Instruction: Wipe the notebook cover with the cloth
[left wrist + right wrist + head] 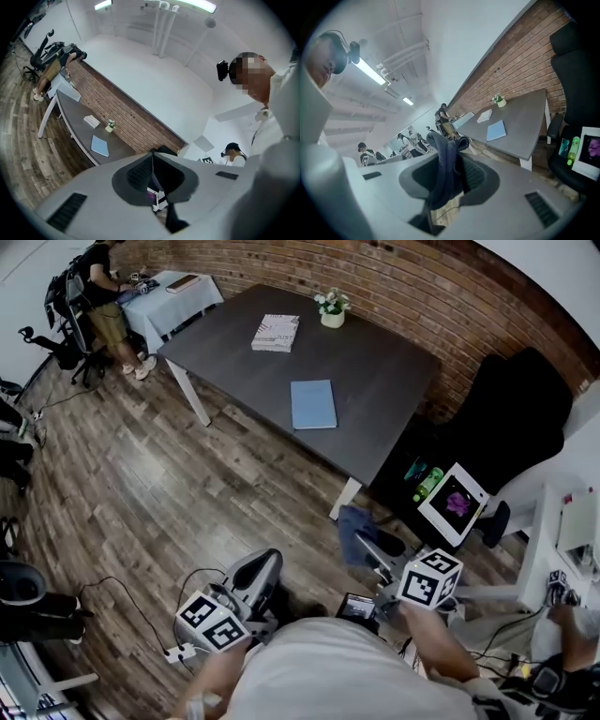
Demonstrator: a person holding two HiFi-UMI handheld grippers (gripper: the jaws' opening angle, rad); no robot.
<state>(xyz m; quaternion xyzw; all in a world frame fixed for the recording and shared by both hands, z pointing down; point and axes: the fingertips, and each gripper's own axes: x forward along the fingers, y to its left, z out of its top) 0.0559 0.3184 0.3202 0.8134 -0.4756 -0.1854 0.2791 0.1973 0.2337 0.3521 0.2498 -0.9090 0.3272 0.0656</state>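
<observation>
A light blue notebook lies flat near the front edge of the dark grey table, well ahead of both grippers. The same notebook also shows small in the right gripper view, and the notebook in the left gripper view. My right gripper is held low over the wooden floor, shut on a dark blue cloth. That cloth hangs bunched between the jaws of the right gripper. My left gripper hovers over the floor at the lower left; the left gripper is shut on nothing.
A white book and a small potted plant sit farther back on the table. A black seat, a framed picture and green bottles stand to the right. Cables and a power strip lie on the floor. A person stands far left.
</observation>
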